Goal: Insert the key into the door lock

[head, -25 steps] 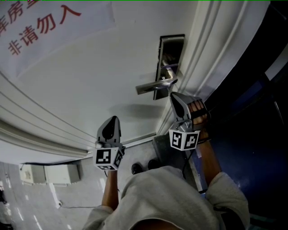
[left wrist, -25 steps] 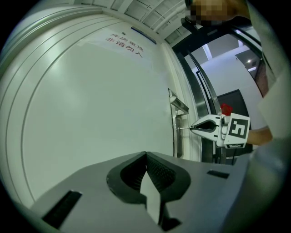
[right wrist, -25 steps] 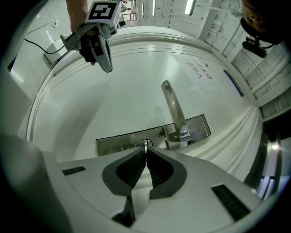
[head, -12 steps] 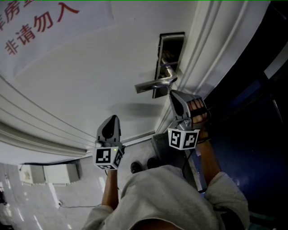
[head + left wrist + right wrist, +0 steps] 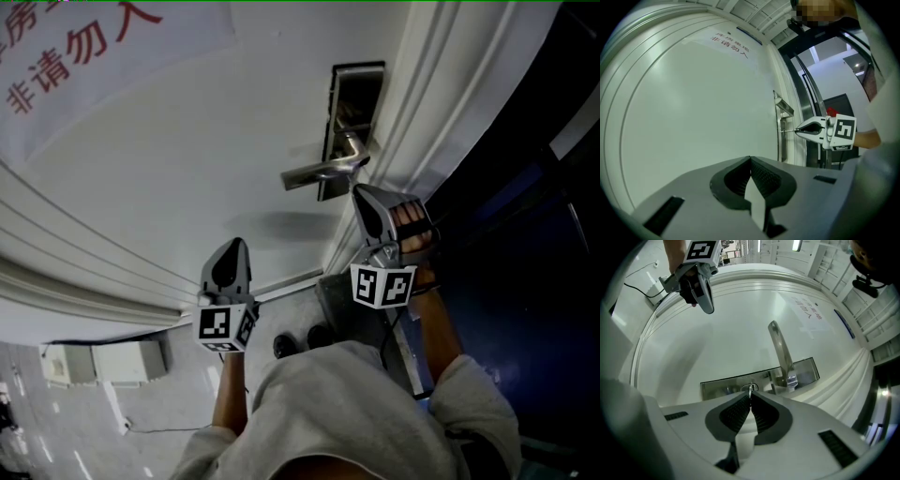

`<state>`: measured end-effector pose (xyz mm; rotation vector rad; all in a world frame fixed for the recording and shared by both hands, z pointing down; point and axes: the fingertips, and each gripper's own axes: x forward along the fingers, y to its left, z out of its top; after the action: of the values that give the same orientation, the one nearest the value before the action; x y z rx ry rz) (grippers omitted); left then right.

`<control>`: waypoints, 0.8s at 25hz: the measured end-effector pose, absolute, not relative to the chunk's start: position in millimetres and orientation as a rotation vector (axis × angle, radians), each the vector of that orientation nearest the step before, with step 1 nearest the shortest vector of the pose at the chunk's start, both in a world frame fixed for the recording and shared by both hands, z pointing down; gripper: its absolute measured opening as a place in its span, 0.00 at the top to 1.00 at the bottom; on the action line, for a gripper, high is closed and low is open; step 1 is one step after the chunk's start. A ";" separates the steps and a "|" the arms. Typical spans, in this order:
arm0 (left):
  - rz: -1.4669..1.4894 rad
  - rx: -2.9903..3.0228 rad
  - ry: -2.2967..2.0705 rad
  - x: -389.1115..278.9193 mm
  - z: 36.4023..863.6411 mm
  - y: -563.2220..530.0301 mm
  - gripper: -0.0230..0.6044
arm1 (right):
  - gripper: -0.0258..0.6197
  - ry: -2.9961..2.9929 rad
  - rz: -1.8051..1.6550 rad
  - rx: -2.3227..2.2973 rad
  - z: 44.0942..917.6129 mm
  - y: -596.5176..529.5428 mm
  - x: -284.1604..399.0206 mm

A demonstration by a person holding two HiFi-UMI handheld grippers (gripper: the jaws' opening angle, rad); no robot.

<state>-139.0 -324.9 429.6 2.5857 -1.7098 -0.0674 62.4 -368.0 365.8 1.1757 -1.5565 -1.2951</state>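
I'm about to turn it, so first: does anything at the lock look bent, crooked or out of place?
Nothing stands out. The right claw is shut on the key, which runs straight to the lock plate beneath the lever handle. Plate and handle look undamaged. The left claw is shut, empty, clear of the door.

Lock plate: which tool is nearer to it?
Right. The right tool holds the key at the lock plate; the left tool is off to the side, facing bare door.
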 end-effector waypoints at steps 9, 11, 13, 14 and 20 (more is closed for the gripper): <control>-0.078 2.580 -1.702 -139.5 428.8 -324.3 0.93 | 0.91 -1.533 -1.303 1.170 366.7 -368.8 61.0; -0.073 2.584 -1.702 -139.5 429.5 -323.5 0.93 | 0.91 -1.530 -1.305 1.160 370.4 -368.5 60.7; -0.068 2.586 -1.704 -140.3 430.0 -322.8 0.93 | 0.91 -1.532 -1.302 1.156 372.0 -368.0 61.0; -0.069 2.583 -1.705 -141.0 429.9 -322.5 0.93 | 0.91 -1.531 -1.304 1.155 371.4 -367.8 61.0; -0.076 2.581 -1.702 -142.8 430.2 -322.6 0.93 | 0.91 -1.526 -1.297 1.166 364.1 -368.0 60.2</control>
<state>-142.8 -322.6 430.2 2.5812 -1.7018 -0.0756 60.2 -368.0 364.1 1.1658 -1.5264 -1.2970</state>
